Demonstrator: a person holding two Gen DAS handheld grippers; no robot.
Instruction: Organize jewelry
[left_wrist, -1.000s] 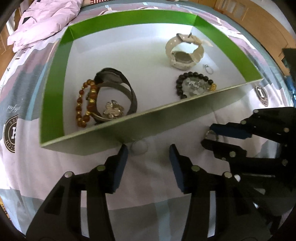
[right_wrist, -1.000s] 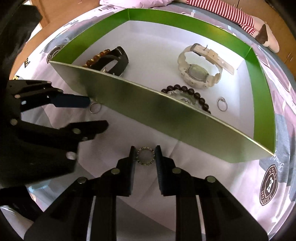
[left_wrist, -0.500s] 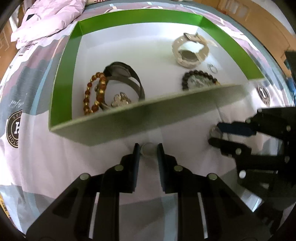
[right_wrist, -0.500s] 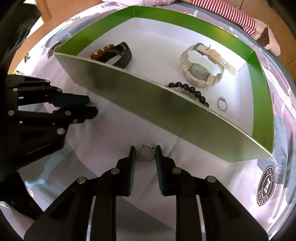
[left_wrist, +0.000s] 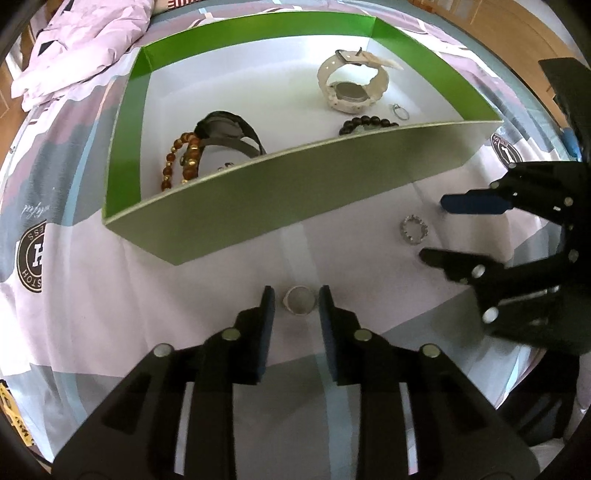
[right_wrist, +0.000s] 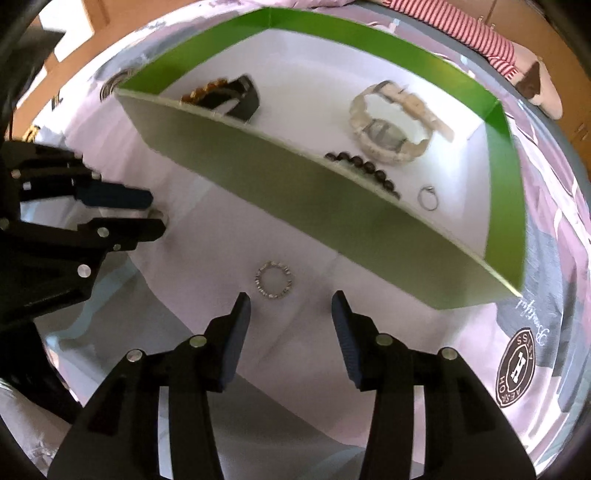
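A plain silver ring (left_wrist: 300, 301) sits between the fingers of my left gripper (left_wrist: 297, 305), which is shut on it just above the bedsheet, in front of the box's near wall. A studded silver ring (right_wrist: 274, 278) lies flat on the sheet just ahead of my right gripper (right_wrist: 290, 306), which stands open and does not touch it. The green-walled box (left_wrist: 258, 199) has a white floor. On that floor lie a white watch (left_wrist: 351, 90), a black watch (left_wrist: 225, 133), an amber bead bracelet (left_wrist: 177, 162), a dark bead bracelet (left_wrist: 365, 123) and a thin ring (left_wrist: 400, 112).
The box rests on a bed with a patterned lilac and grey sheet (left_wrist: 110, 295). A crumpled lilac duvet (left_wrist: 81, 48) lies at the far left. Striped fabric (right_wrist: 491, 40) shows beyond the box. Wooden furniture (left_wrist: 517, 33) stands at the far right.
My left gripper closed on the plain ring that lay on the sheet. My right gripper opened and let go of the studded ring, which now lies on the sheet.
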